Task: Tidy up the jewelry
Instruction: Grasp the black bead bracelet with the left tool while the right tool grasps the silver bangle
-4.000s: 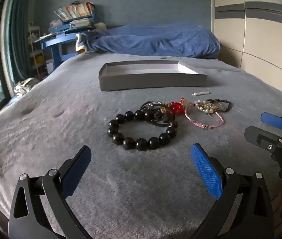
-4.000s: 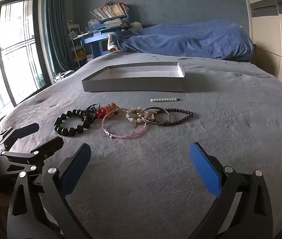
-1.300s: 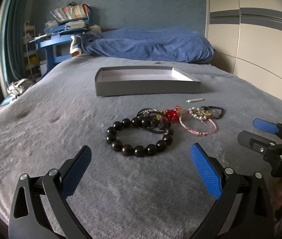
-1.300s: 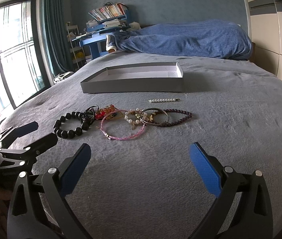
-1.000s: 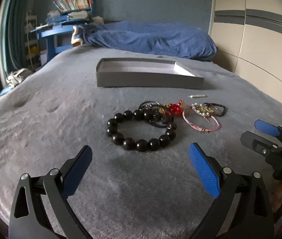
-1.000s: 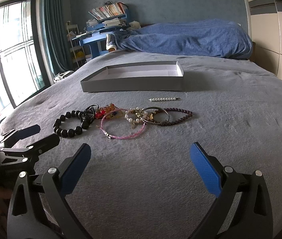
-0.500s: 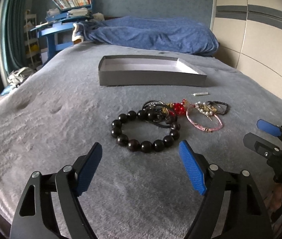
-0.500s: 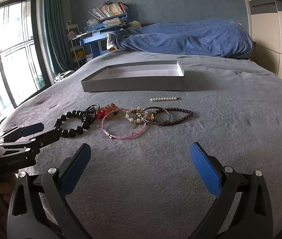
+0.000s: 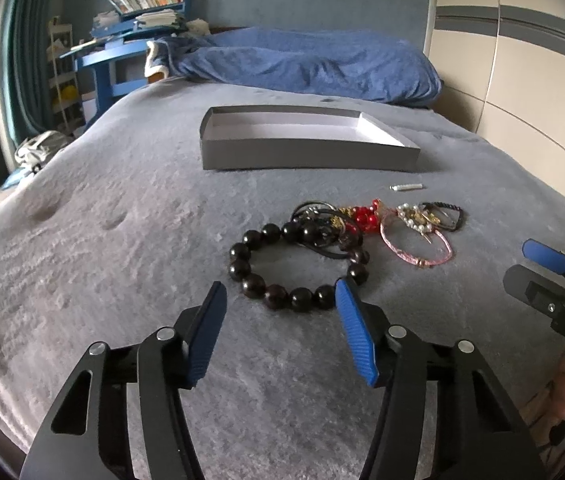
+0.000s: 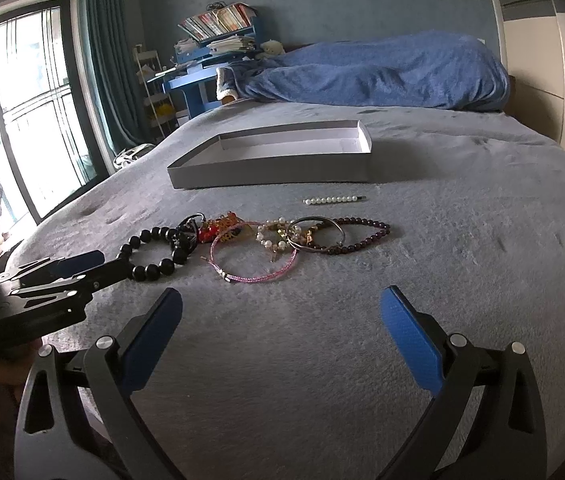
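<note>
A black bead bracelet (image 9: 298, 262) lies on the grey bed cover, with a heap of red, gold, pearl and pink bracelets (image 9: 414, 228) to its right. My left gripper (image 9: 280, 300) is open, its jaws partly narrowed, just short of the black bracelet's near beads. It also shows in the right wrist view (image 10: 82, 268), touching the black bracelet (image 10: 154, 252). My right gripper (image 10: 280, 308) is open and empty, short of the pink bracelet (image 10: 254, 260). A pearl pin (image 10: 332, 200) lies apart. An empty grey tray (image 9: 306, 156) stands beyond.
A blue duvet (image 9: 302, 64) lies at the head of the bed. A blue desk with books (image 10: 202, 64) and a window (image 10: 14, 120) are on the left. Wardrobe doors (image 9: 522, 80) are on the right. The bed edge is close in front.
My left gripper has moved forward to the black bead bracelet and its jaws have narrowed. My right gripper has stayed in place, open.
</note>
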Demonstrator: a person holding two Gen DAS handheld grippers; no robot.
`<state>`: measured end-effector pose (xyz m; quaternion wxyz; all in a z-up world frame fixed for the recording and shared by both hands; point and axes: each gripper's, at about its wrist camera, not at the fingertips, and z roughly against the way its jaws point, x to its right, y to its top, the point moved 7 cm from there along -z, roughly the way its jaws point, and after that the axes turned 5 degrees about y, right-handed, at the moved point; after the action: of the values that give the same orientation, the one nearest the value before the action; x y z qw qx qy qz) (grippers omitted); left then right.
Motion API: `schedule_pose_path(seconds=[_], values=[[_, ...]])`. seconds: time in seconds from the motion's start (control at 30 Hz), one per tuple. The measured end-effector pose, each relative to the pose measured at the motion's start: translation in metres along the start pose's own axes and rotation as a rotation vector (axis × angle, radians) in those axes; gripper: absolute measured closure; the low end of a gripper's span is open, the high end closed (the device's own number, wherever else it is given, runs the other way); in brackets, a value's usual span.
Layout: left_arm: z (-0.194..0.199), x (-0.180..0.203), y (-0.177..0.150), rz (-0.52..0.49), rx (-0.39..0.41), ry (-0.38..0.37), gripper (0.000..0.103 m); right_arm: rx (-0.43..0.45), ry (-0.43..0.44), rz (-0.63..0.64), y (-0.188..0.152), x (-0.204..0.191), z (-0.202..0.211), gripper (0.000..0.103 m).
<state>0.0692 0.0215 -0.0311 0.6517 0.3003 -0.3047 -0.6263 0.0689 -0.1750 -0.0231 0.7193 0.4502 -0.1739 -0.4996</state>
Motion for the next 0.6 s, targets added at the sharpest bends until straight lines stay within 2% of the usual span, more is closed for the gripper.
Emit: schedule_pose_path(seconds=[0.27,0.33,0.47,0.6], values=[[-0.024,-0.020,0.016,0.058,-0.065,0.024,0.057,-0.049,-0.004,-0.024,0.017,0.015,-0.006,0.007],[-0.035,-0.024,0.018,0.067,-0.095,0.024,0.060,-0.072,-0.012,-0.012,0.020,0.019,-0.010,0.016],[-0.049,-0.024,0.020,0.059,-0.126,0.019,0.067,-0.106,-0.016,-0.012,0.023,0.029,-0.019,0.027],[-0.053,-0.021,0.019,0.030,-0.139,0.026,0.078,-0.130,-0.017,-0.014,0.025,0.035,-0.027,0.028]])
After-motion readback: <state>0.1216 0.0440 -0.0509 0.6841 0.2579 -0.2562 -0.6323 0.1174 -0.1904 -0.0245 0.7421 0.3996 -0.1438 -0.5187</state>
